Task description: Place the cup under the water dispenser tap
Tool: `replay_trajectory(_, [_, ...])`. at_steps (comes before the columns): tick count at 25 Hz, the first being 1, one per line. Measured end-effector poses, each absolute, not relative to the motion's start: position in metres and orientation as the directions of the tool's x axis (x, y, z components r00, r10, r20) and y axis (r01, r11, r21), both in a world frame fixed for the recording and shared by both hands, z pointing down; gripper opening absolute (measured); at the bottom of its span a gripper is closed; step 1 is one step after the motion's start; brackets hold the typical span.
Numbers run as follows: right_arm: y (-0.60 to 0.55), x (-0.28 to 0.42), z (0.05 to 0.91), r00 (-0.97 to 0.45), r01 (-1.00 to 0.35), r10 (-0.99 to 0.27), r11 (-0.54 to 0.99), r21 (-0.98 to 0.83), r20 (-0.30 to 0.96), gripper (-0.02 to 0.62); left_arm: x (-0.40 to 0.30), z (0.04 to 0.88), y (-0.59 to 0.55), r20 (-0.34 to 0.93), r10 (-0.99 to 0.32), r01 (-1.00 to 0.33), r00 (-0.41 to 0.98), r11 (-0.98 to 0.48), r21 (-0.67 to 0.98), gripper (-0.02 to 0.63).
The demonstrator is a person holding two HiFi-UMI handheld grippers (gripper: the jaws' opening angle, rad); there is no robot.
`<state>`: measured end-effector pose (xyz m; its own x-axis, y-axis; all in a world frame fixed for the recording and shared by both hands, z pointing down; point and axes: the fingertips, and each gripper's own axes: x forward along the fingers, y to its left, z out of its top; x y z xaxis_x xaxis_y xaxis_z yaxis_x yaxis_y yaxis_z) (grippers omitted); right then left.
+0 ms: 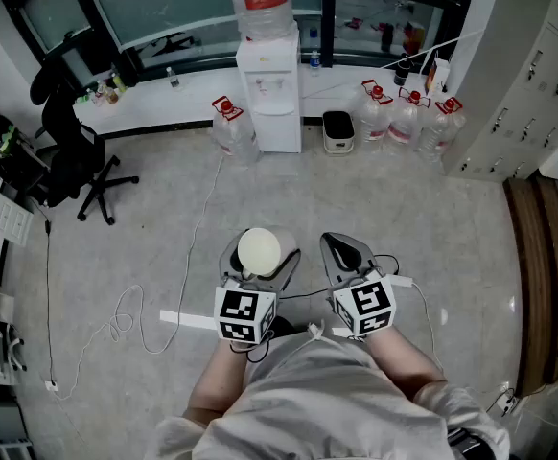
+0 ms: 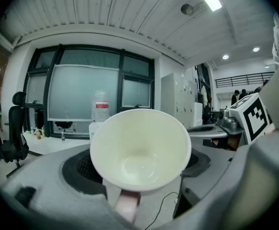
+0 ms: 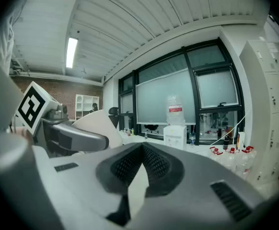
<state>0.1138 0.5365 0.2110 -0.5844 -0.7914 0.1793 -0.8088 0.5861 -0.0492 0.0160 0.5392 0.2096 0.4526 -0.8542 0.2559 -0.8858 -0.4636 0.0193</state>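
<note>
In the head view a white paper cup (image 1: 259, 250) sits between the jaws of my left gripper (image 1: 260, 262), which is shut on it. The left gripper view looks straight into the empty cup (image 2: 140, 150), tipped with its mouth toward the camera. My right gripper (image 1: 344, 254) is beside it on the right, shut and holding nothing; its jaws meet at a point in the right gripper view. The white water dispenser (image 1: 268, 89), with a bottle on top, stands far ahead against the window wall and shows small in both gripper views: dispenser (image 2: 99, 115), dispenser (image 3: 174, 133).
Several water bottles (image 1: 408, 118) stand on the floor right of the dispenser and one bottle (image 1: 229, 128) on its left. A small bin (image 1: 337, 131) is beside it. A black office chair (image 1: 73, 147) is at the left, a cable (image 1: 126, 319) trails over the floor, and lockers (image 1: 533, 65) line the right.
</note>
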Motion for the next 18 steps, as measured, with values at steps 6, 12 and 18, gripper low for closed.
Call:
replay_trajectory(6, [0.541,0.115,0.217,-0.592,-0.803,-0.784,0.595,-0.047,0.185,0.026,0.019,0.216,0.542,0.260,-0.855,-0.888,0.448,-0.459,0.021,0.450])
replay_trajectory(12, [0.539,0.119,0.220,-0.590,-0.805,-0.787,0.590,-0.061,0.182,0.028,0.023,0.223,0.540,0.267,-0.855,-0.891,0.445,-0.452,0.040,0.449])
replay_trajectory(18, [0.535,0.120,0.233,-0.603,-0.796,-0.774,0.601,-0.074,0.194,0.028,0.024,0.231,0.533,0.282,-0.854,-0.896,0.437,-0.442,0.049,0.449])
